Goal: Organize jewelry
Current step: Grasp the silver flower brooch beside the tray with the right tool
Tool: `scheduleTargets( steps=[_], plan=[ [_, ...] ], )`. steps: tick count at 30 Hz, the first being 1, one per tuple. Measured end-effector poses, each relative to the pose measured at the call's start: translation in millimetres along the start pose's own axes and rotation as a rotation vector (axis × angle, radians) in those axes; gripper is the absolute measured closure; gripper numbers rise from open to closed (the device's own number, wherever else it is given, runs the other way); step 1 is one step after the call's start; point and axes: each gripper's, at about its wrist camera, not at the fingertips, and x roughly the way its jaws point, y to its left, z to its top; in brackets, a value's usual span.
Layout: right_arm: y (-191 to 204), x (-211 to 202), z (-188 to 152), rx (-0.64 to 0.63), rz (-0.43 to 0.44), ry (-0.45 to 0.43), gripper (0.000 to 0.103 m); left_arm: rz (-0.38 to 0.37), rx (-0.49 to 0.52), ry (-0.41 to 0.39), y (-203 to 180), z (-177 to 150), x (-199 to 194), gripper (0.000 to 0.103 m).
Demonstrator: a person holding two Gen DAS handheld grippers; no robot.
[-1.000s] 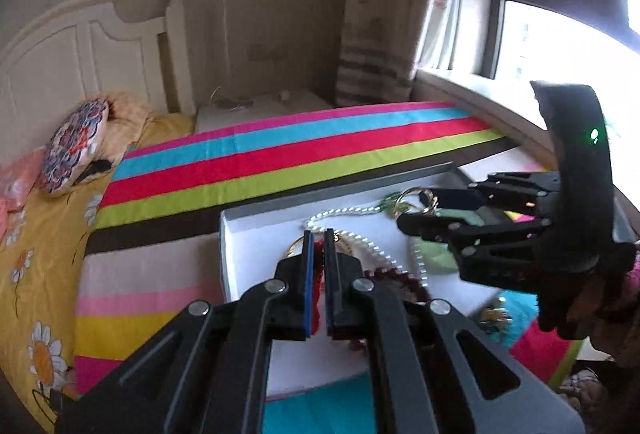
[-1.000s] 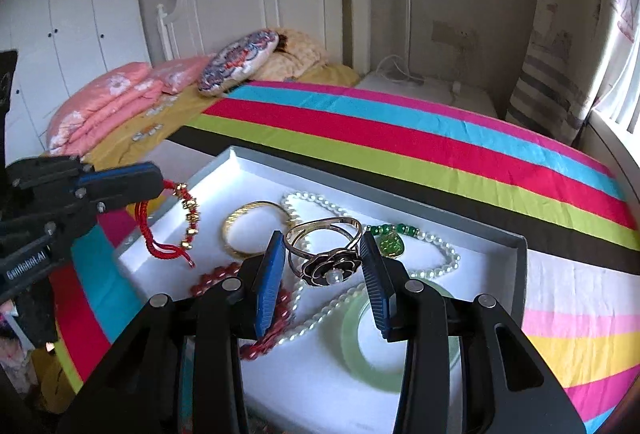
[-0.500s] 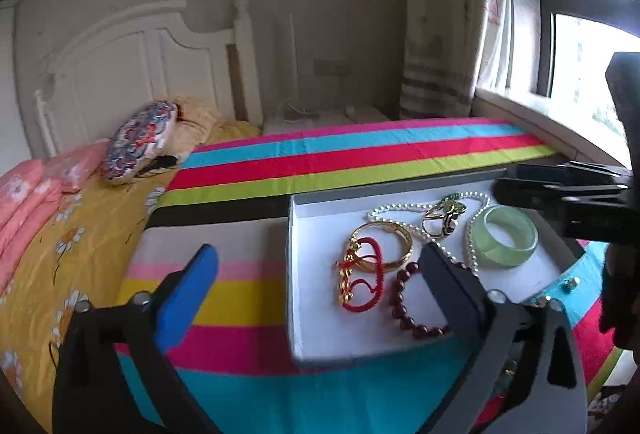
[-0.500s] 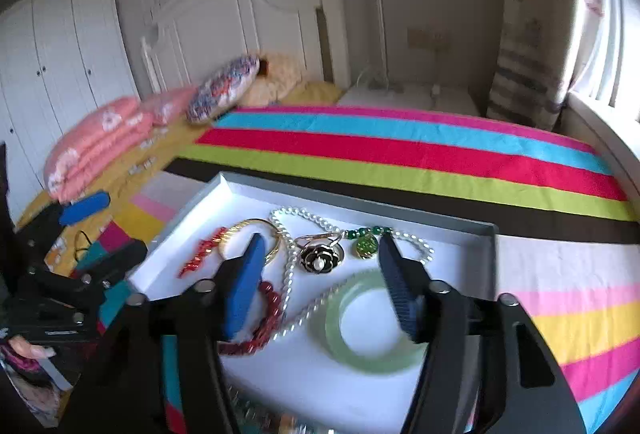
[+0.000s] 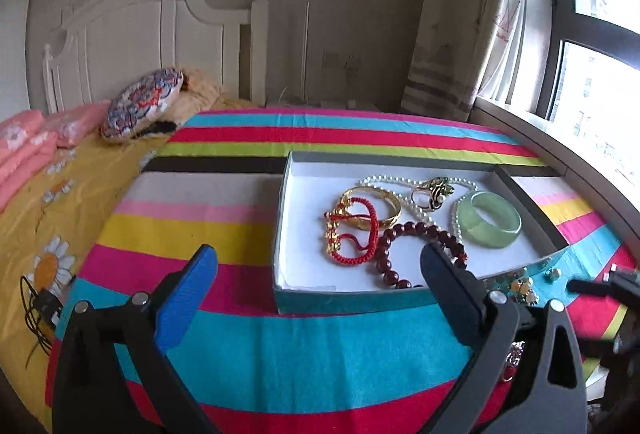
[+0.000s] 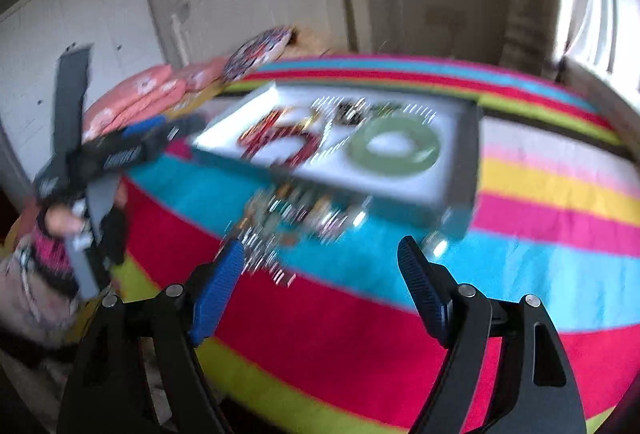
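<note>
Left gripper (image 5: pixel 318 266): black angular arms, silver round screws at the joints, one blue ribbed pad, the other pad looks dark from this side. In the right wrist view it is blurred: black body with white lettering, unreadable, grey strap-like bar, blue pad tip. Right gripper (image 6: pixel 320 266): black arms, silver screws, two blue ribbed pads. Hand (image 6: pixel 64 222) on the left gripper wears a dark fingerless glove; pink-and-black patterned sleeve below.
</note>
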Motion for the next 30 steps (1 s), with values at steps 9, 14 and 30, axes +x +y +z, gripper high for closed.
scheduleTargets(
  steps=[9, 14, 30],
  plan=[
    [11, 22, 2, -0.032, 0.061, 0.055, 0.033, -0.021, -0.014, 0.006, 1, 0, 2, 0.003],
    [19, 28, 4, -0.066, 0.073, 0.064, 0.055, -0.029, -0.022, 0.001, 3, 0, 2, 0.003],
    [31, 15, -9, -0.193, 0.092, 0.024, 0.093, -0.038, -0.035, 0.006, 4, 0, 3, 0.003]
  ],
)
